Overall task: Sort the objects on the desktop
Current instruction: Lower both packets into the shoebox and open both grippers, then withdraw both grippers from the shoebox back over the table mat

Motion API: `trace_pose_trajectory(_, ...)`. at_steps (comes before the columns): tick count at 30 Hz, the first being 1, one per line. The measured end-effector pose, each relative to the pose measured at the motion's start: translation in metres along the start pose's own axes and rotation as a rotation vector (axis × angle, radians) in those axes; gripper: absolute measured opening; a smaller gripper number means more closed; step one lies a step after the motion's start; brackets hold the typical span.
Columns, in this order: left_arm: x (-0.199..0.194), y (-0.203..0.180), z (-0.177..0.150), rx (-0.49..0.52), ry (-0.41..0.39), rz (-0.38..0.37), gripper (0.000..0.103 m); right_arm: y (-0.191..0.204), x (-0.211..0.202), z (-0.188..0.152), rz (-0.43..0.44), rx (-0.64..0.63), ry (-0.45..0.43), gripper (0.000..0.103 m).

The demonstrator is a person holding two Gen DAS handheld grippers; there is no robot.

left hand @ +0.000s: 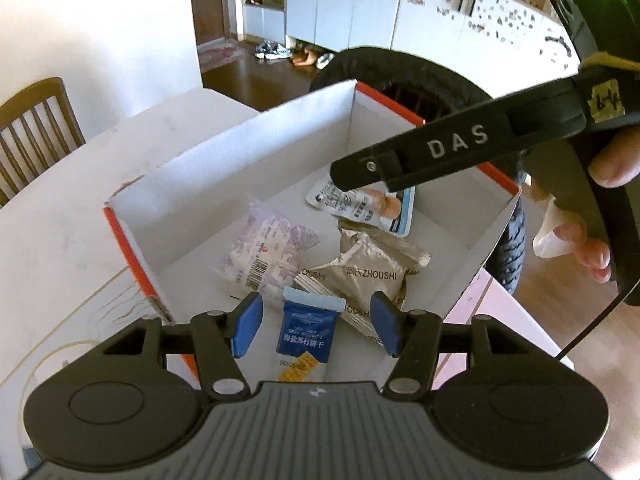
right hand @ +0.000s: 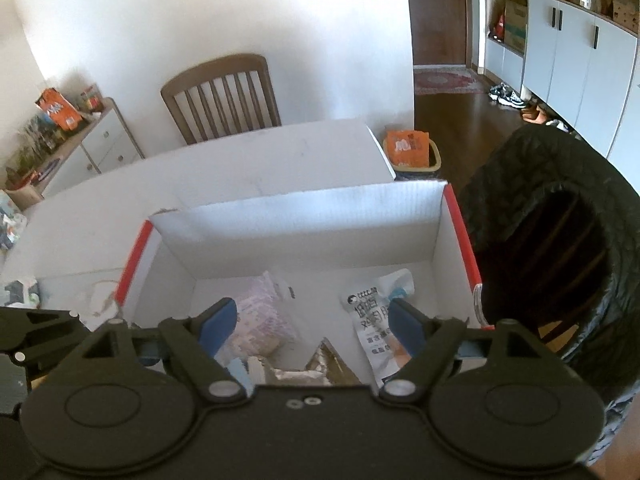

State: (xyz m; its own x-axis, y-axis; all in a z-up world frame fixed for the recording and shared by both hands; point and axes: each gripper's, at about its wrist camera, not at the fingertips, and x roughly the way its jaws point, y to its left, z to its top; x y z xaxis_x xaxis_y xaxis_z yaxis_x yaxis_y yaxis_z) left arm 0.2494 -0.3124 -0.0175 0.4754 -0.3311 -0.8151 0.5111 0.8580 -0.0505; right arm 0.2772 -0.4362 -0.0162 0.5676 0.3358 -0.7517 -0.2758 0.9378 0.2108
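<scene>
— Blue cracker packet (left hand: 306, 330) hangs between the left gripper's (left hand: 316, 326) spread fingers, over the cardboard box (left hand: 248, 148)?

— Seemingly loose. Right gripper (right hand: 312, 326) is spread too, empty. Grippers crowd; they might collide above the snack packets.

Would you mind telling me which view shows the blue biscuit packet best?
The left wrist view: the blue packet lies whole between the open left gripper's fingers, print readable. The right wrist view shows only a pale sliver, if that is it at all.
</scene>
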Motion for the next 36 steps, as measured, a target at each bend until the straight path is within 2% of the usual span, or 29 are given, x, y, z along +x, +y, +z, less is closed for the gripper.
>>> trace_pose_trajectory(18, -0.06, 0.027, -0.036, -0.065, -0.101, 0.016, 0.064, 0.039, -0.031, -0.017, 0.025, -0.018, -0.064, 0.086)
trace_pose_trajectory(22, -0.073, 0.033, -0.045, -0.068, -0.129, 0.021, 0.073, 0.05, -0.036, -0.022, 0.031, -0.022, -0.082, 0.087)
trace_pose_trajectory(36, -0.114, 0.072, -0.085, -0.105, -0.188, 0.054, 0.085, 0.094, -0.052, -0.037, 0.058, 0.004, -0.137, 0.095)
